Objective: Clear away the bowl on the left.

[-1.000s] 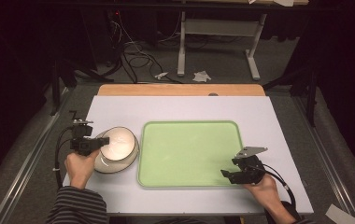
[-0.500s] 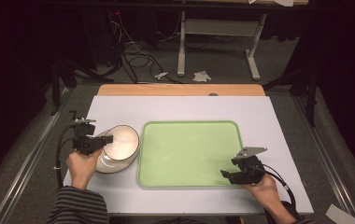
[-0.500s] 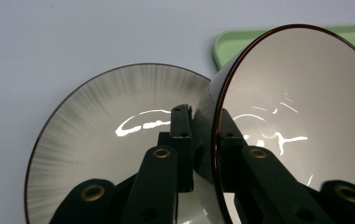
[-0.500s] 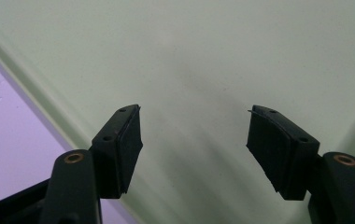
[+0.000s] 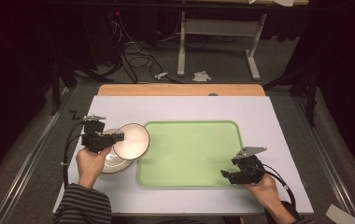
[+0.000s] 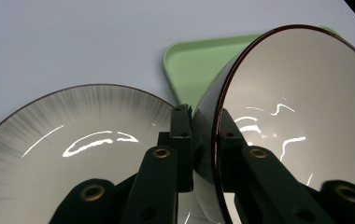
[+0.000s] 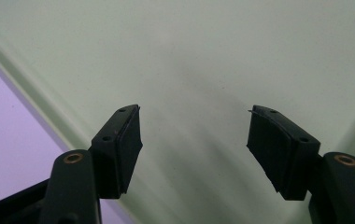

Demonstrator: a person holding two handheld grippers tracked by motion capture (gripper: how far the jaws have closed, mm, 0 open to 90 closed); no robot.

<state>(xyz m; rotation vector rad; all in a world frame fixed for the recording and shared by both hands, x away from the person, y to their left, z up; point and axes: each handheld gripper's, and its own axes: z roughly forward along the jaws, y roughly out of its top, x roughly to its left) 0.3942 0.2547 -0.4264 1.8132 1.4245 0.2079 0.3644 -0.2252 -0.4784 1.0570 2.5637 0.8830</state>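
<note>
Bowl (image 5: 131, 141) lifted off plate (image 5: 110, 163), rim pinched in left claw (image 5: 119, 136); tray (image 5: 189, 151) bare; right claw (image 5: 229, 175) agape, empty.

1. The bowl (image 5: 131, 140) sits tilted in the left gripper (image 5: 118, 137), above the plate (image 5: 110, 161).
2. The tray (image 5: 189, 151) lies right of that gripper, under the right gripper (image 5: 225, 175).

Lab: dark room w/ floor cables (image 5: 133, 51), bench legs (image 5: 215, 44).
</note>
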